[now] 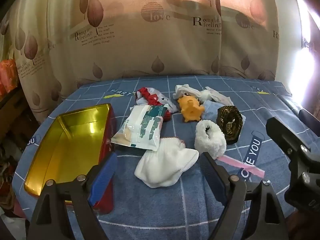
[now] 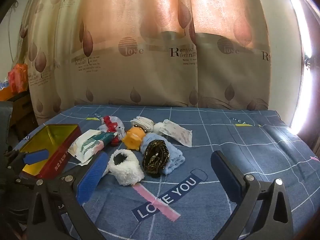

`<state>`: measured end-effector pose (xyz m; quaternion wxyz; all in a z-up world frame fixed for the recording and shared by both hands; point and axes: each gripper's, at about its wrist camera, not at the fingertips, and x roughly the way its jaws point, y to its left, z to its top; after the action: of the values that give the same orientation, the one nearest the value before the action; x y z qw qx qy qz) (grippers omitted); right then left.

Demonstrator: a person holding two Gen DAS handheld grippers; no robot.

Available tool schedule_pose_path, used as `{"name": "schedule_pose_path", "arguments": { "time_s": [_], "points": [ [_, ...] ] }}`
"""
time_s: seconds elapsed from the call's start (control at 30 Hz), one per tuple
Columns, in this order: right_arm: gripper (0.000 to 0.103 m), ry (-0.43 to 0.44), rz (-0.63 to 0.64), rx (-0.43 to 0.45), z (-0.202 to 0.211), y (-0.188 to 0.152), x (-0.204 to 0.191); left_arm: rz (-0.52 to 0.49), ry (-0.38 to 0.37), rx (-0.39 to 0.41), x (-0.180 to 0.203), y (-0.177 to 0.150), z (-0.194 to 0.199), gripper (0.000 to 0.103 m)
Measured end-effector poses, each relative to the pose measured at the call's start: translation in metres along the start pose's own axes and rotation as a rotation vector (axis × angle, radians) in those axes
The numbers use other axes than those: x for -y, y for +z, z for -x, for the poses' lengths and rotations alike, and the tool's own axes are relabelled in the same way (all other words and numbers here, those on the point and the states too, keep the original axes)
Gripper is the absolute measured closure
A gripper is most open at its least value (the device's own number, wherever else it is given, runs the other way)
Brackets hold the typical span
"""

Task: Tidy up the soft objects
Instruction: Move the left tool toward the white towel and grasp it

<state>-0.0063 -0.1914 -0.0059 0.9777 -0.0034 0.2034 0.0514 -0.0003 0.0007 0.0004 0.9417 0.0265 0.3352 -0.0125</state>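
Soft things lie in a heap on the blue checked cloth (image 1: 160, 210). A white sock (image 1: 166, 168) lies just ahead of my open, empty left gripper (image 1: 158, 172), between its fingers. Beyond are a fluffy white ring (image 1: 210, 138), a tissue pack (image 1: 142, 128), an orange plush toy (image 1: 191, 108), a black-gold scrunchie (image 1: 230, 124), a red-white cloth (image 1: 154, 98) and a blue towel (image 2: 174, 156). A gold-lined red tin (image 1: 66, 140) stands open at the left. My right gripper (image 2: 160, 172) is open and empty, hovering before the fluffy ring (image 2: 126, 166) and scrunchie (image 2: 156, 158).
A patterned curtain (image 2: 160, 60) hangs behind the table. A pink strip (image 2: 156, 202) lies on the cloth near the front. White socks (image 2: 144, 122) and a printed packet (image 2: 178, 134) lie at the back. Orange bags (image 2: 18, 78) sit far left. The right gripper's body (image 1: 296, 158) shows at right.
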Motion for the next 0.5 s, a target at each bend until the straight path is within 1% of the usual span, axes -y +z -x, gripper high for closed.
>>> {"name": "schedule_pose_path", "arguments": {
  "time_s": [0.13, 0.17, 0.23, 0.27, 0.37, 0.5],
  "points": [
    [0.000, -0.001, -0.001, -0.003, 0.000, -0.002, 0.000, 0.003, -0.011, -0.006, -0.004, -0.001, -0.001, 0.016],
    [0.000, -0.001, 0.000, -0.004, 0.000, -0.003, 0.000, -0.010, 0.006, -0.021, -0.002, -0.003, -0.005, 0.016],
    [0.000, -0.002, 0.000, -0.007, 0.000, -0.005, -0.001, -0.003, 0.003, -0.030, -0.005, -0.004, -0.007, 0.016],
    [0.000, -0.001, -0.002, -0.009, 0.000, -0.005, 0.000, -0.018, 0.023, -0.031, 0.004, -0.006, -0.008, 0.016],
    [0.000, -0.004, -0.002, -0.013, -0.001, -0.010, 0.002, -0.002, 0.007, -0.053, 0.000, -0.004, -0.010, 0.016],
    [0.000, -0.007, -0.003, -0.024, -0.004, -0.015, 0.008, 0.011, 0.006, -0.077, -0.003, -0.005, -0.014, 0.016]
  ]
}}
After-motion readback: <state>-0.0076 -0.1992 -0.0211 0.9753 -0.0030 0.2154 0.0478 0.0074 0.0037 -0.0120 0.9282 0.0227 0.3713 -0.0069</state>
